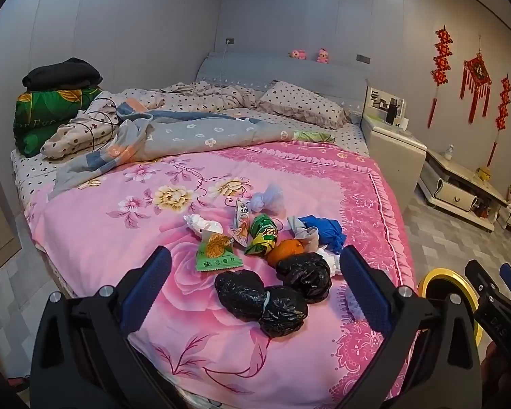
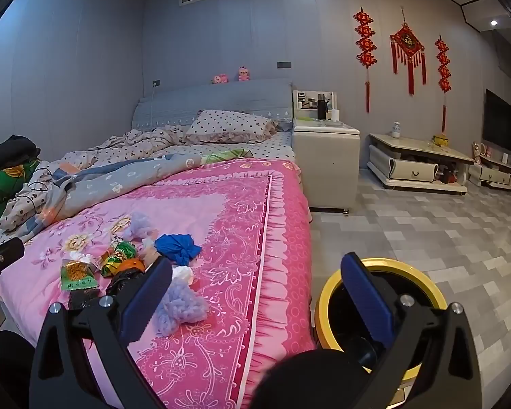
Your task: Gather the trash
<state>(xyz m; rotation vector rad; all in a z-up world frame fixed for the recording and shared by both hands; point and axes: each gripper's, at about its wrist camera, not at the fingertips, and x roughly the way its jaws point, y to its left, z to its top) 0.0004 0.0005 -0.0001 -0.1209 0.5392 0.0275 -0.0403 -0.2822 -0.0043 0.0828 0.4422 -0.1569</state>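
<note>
A heap of trash lies on the pink floral bedspread [image 1: 119, 238]: three black plastic bags [image 1: 282, 310], an orange [image 1: 284, 250], a green snack wrapper [image 1: 262, 235], a flat green packet [image 1: 216, 252], white tissue [image 1: 202, 225], a crumpled blue bag [image 1: 323, 231] and a pale lavender lump [image 1: 269, 197]. My left gripper [image 1: 255, 259] hangs open just short of the black bags, with nothing between its fingers. My right gripper [image 2: 257, 264] is open and empty over the bed's right edge. Its left finger is beside another lavender lump [image 2: 179, 303] and its right finger is over the yellow-rimmed bin [image 2: 408, 266] on the floor.
Rumpled quilts [image 1: 187, 129] and folded bedding [image 1: 51, 112] fill the far half of the bed. A cream bedside cabinet [image 2: 327, 160] and a low TV cabinet [image 2: 415, 160] stand to the right, with tiled floor [image 2: 426, 231] between them and the bin.
</note>
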